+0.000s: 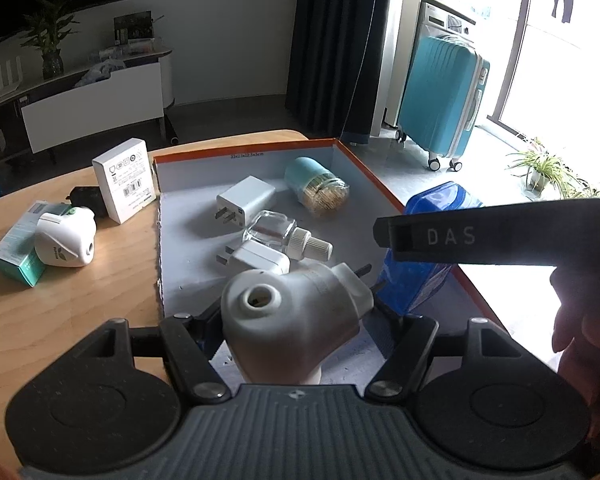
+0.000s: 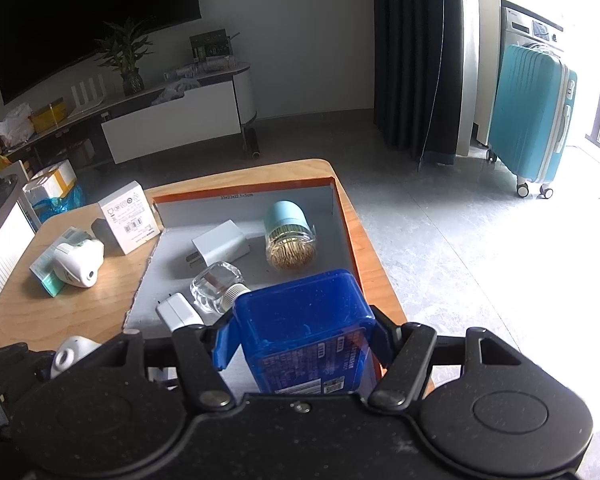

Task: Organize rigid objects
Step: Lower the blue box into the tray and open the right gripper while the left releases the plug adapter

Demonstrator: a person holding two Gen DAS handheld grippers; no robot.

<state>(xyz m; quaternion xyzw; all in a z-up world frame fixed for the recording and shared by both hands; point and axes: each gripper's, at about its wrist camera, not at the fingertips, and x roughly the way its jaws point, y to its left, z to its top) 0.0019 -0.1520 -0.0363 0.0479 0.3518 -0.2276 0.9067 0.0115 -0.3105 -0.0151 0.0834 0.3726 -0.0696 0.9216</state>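
Note:
My left gripper (image 1: 296, 312) is shut on a white plug-in vaporizer (image 1: 292, 312), held over the near end of the orange-rimmed cardboard tray (image 1: 172, 216). My right gripper (image 2: 300, 336) is shut on a blue plastic box (image 2: 304, 320), held above the tray's near right side; the box also shows in the left wrist view (image 1: 420, 272). In the tray lie a white charger (image 1: 244, 200), a second white charger (image 1: 260, 258), a clear glass bottle (image 1: 276, 234) and a teal-capped toothpick jar (image 1: 316, 186).
On the wooden table (image 1: 80, 300) left of the tray are a second white vaporizer (image 1: 66, 236), a teal box (image 1: 16, 250), a white carton (image 1: 124, 180) and a black item (image 1: 86, 200). A teal suitcase (image 2: 532, 116) stands on the floor to the right.

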